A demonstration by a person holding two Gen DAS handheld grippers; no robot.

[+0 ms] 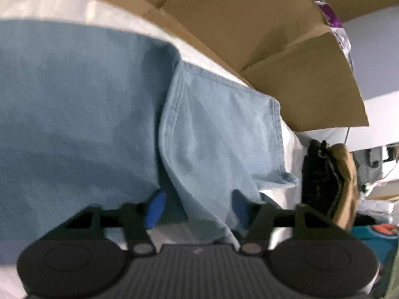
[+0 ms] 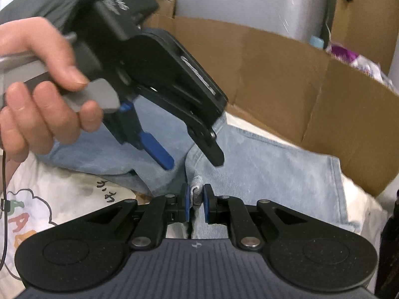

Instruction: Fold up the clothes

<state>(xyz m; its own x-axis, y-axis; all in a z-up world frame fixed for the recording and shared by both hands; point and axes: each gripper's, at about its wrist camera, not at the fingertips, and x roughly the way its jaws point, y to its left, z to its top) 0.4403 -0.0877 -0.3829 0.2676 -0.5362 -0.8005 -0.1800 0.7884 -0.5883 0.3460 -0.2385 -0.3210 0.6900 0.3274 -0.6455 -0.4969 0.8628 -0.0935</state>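
Nearest, the right gripper (image 2: 195,205) has its blue pads pinched shut on a bunched fold of the light blue denim garment (image 2: 261,169), so the cloth starts right at its fingertips and spreads away beyond them. Just past and a little left, the left gripper (image 2: 192,159), held in a person's hand (image 2: 37,87), hangs over the same garment with its jaws apart and nothing pressed between them; in its own view a loose flap of denim (image 1: 219,134) lies between the fingers, seemingly unclamped. The garment looks soft, limp and light to middling in weight, likely to sag and crease wherever it is unsupported; the stitched hems and corners seem the firmest places to pinch. It rests on a white printed sheet (image 2: 62,199), with a cardboard box (image 2: 311,87) farther behind. Counted: one garment, two grippers, one box.
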